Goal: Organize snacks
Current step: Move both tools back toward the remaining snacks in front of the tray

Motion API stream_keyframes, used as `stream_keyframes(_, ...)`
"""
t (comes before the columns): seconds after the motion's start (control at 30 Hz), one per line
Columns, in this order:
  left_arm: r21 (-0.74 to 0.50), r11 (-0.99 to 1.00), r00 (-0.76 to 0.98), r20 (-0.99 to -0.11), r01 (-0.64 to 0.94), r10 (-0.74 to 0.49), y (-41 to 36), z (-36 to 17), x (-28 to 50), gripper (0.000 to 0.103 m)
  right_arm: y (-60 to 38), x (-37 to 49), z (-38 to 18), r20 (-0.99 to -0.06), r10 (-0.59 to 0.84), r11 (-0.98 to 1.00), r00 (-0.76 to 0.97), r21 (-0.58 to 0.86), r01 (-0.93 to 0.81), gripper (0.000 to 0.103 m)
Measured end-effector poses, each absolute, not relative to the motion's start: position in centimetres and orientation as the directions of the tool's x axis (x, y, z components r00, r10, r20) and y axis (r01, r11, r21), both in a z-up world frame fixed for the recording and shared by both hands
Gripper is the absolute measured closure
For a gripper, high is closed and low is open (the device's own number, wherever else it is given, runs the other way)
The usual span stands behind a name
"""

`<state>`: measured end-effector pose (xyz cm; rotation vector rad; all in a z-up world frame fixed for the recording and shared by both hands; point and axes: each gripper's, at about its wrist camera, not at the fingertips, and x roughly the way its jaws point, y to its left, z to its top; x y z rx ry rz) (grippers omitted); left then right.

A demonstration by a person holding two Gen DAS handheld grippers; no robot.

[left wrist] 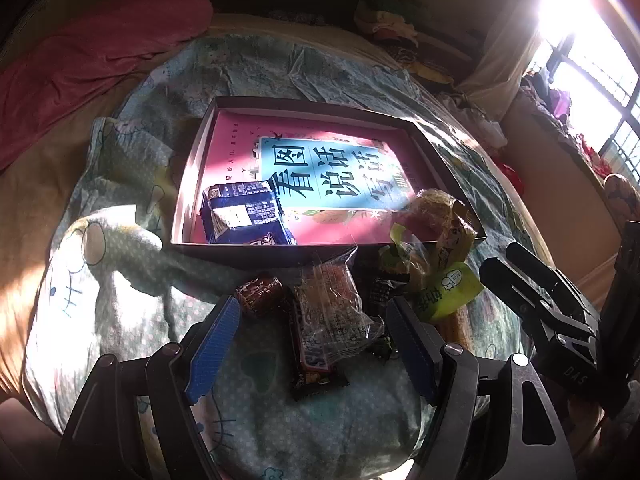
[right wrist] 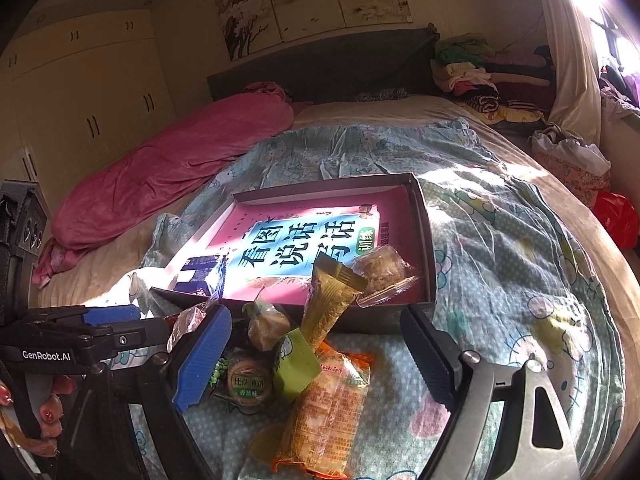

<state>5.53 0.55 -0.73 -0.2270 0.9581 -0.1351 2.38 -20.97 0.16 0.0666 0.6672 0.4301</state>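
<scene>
A dark box (left wrist: 192,168) with a pink lining lies on the bed and holds a blue-covered book (left wrist: 332,172), blue snack packets (left wrist: 244,216) and a clear-wrapped cake (left wrist: 424,216). In front of it lies a heap of loose snacks. My left gripper (left wrist: 314,344) is open over a clear-wrapped snack (left wrist: 336,312) and a dark chocolate bar (left wrist: 316,364), its pads apart from both. A brown candy (left wrist: 260,294) lies by its left pad. My right gripper (right wrist: 318,360) is open around an orange packet (right wrist: 328,400), a round green biscuit pack (right wrist: 248,380) and a gold packet (right wrist: 332,296) leaning on the box (right wrist: 424,240).
The snacks rest on a crumpled blue cartoon-print quilt (right wrist: 500,240). A pink blanket (right wrist: 180,168) lies at the far left and folded clothes (right wrist: 472,72) are piled by the headboard. The left gripper's body (right wrist: 80,332) and a person's fingers (right wrist: 48,412) sit close at the right gripper's left.
</scene>
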Motion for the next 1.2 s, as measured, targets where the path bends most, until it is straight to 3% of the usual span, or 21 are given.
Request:
stream_keyframes(0.47,-0.255,0.967,0.541,-0.809,0.026,-0.228,-0.2,-1.4,5.5,0.026,-22.0,1.6,-1.4,-0.675,0.374,0.925,0.636,0.219,-0.311,0.017)
stream_keyframes(1.1,-0.253,0.967,0.526,-0.823,-0.004,-0.213,0.2,-2.4,6.0,0.026,-23.3,3.0,-1.7,-0.63,0.462,0.885,0.624,0.368,-0.284,0.017)
stream_keyframes(1.2,-0.246,0.969,0.526,-0.826,-0.012,-0.204,0.3,-2.5,6.0,0.026,-23.3,3.3,-1.9,-0.622,0.481,0.875,0.618,0.39,-0.288,0.022)
